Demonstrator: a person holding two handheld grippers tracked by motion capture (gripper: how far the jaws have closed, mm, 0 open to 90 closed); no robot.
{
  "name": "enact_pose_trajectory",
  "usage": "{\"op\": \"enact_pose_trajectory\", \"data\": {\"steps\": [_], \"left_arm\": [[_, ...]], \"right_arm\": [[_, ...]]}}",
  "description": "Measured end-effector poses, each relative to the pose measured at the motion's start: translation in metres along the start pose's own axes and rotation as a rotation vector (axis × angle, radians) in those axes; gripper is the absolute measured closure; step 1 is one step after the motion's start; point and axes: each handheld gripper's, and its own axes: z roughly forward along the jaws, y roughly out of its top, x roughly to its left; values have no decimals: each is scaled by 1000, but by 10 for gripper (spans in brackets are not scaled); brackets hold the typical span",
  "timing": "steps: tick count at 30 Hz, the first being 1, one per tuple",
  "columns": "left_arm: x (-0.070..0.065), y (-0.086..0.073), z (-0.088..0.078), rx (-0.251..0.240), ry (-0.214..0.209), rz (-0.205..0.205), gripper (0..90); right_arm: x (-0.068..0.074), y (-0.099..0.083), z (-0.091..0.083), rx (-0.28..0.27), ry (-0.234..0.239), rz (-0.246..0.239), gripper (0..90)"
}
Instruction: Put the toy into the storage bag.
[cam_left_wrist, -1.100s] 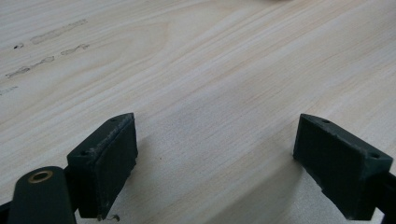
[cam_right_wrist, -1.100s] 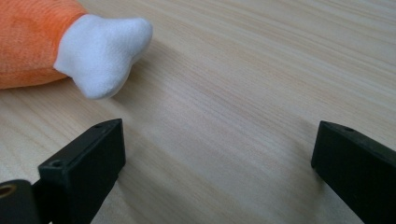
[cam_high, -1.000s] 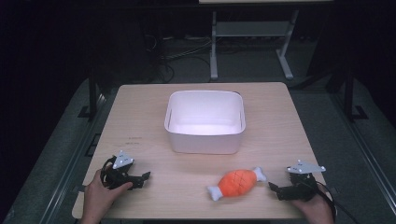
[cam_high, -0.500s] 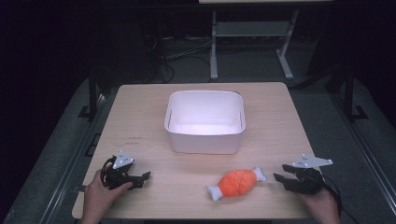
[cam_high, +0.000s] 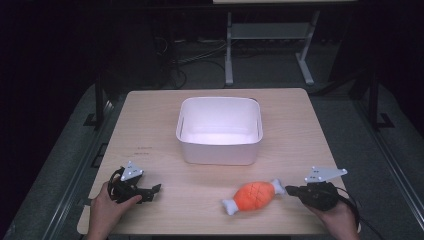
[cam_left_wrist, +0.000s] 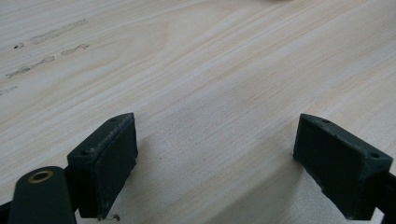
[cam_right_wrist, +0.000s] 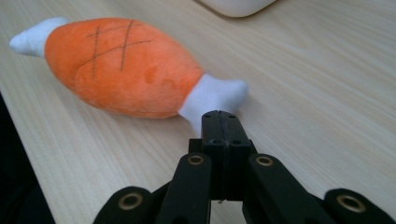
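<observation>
**Right gripper closes empty beside the plush drumstick**

The orange plush drumstick (cam_high: 254, 195) lies near the front edge of the tabletop (cam_high: 150, 115), right of centre, its white end toward the right gripper (cam_high: 289, 190). Probably it waits to go into the white bin (cam_high: 219, 150) at the tabletop's middle. The jaws have just been closing and now meet with nothing between them, just short of that white end. A second ago they stood wide. The left gripper (cam_high: 156, 189) rests wide open near the front left corner, apparently idle.
</observation>
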Motion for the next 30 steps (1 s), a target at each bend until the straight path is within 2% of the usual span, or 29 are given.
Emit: {"op": "enact_pose_trajectory", "data": {"steps": [4, 9, 16, 30], "left_arm": [[0, 0, 0, 1, 0, 0, 128], [0, 0, 0, 0, 0, 0, 128], [0, 0, 0, 1, 0, 0, 128], [0, 0, 0, 1, 0, 0, 128]], "right_arm": [[8, 4, 8, 21, 36, -16, 897], [12, 6, 20, 54, 41, -23, 897], [8, 12, 30, 70, 28, -29, 897], [-4, 37, 49, 51, 25, -55, 897]]}}
